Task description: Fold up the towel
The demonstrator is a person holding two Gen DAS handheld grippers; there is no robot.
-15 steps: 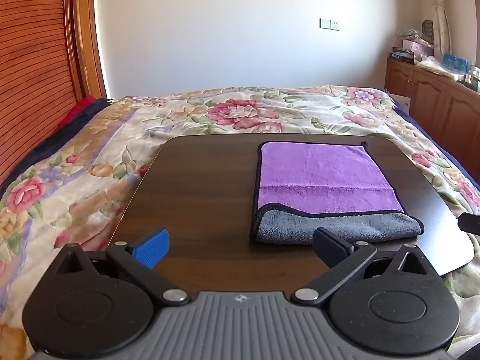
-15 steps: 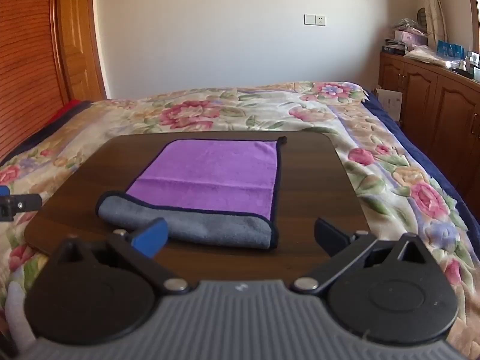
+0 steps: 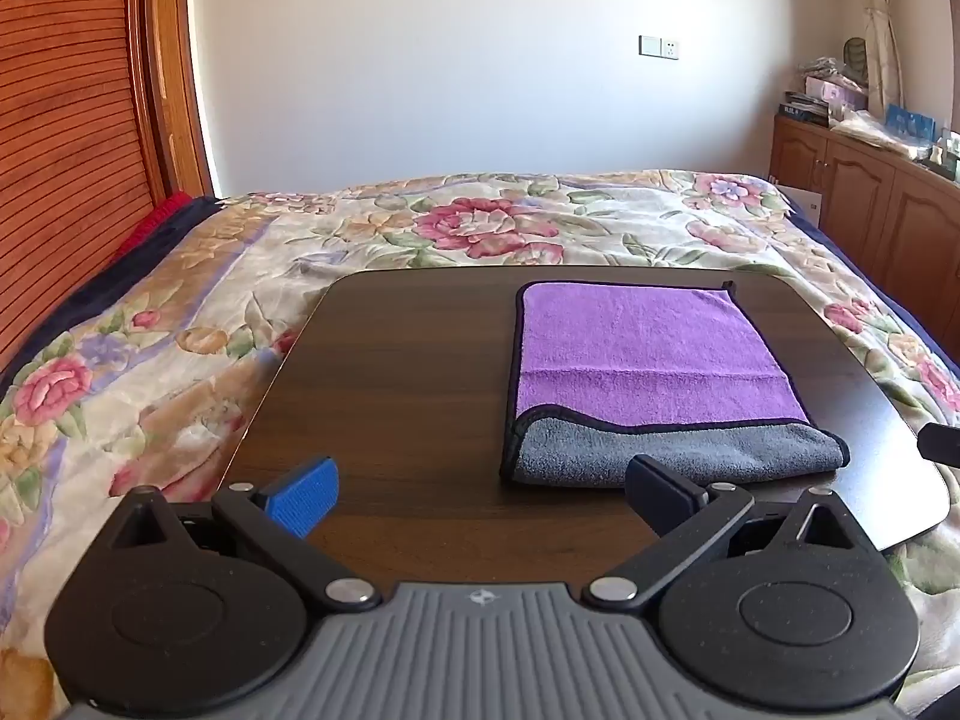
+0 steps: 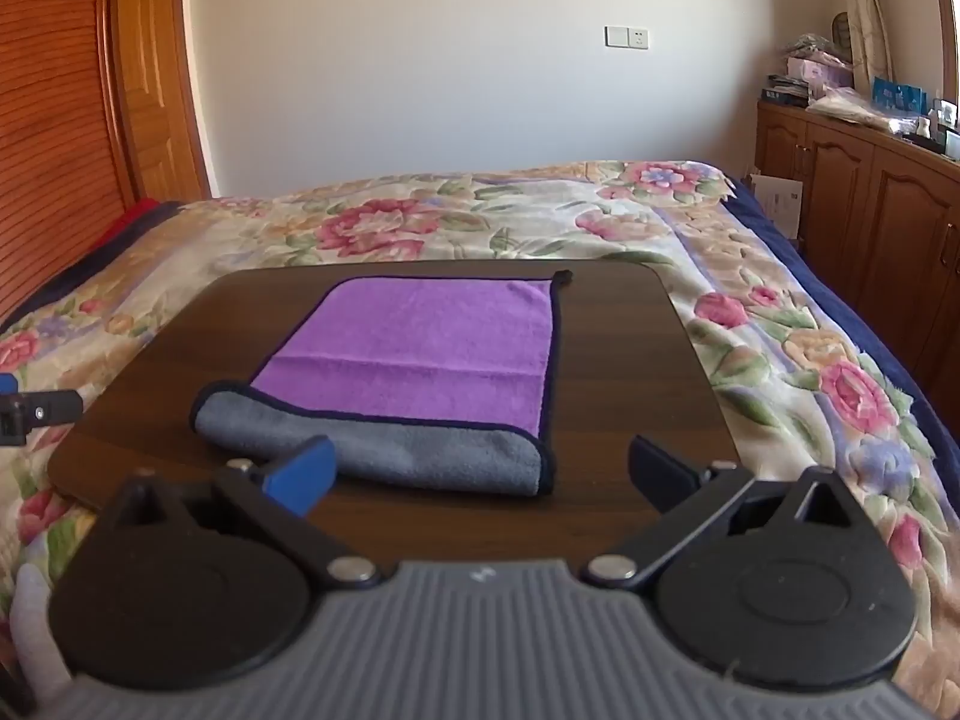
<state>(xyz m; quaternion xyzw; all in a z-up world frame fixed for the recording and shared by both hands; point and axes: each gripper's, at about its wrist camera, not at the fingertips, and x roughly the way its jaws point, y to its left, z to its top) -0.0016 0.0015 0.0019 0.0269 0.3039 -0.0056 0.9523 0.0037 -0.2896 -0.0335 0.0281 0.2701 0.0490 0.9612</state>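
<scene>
A purple towel (image 3: 648, 354) with a grey underside lies flat on a dark wooden tray table (image 3: 396, 396). Its near edge is folded over, showing a grey band (image 3: 672, 450). In the right wrist view the towel (image 4: 420, 342) lies at the table's (image 4: 630, 372) middle. My left gripper (image 3: 480, 495) is open and empty, near the table's front edge, left of the towel. My right gripper (image 4: 480, 474) is open and empty, just in front of the grey fold. Each gripper's tip shows at the edge of the other's view.
The table stands on a bed with a floral cover (image 3: 468, 228). A wooden headboard (image 3: 66, 138) is at the left. Wooden cabinets (image 4: 870, 180) with clutter on top stand at the right. A white wall is behind.
Both grippers have stayed almost still; the right view has shifted slightly. The towel has not moved.
</scene>
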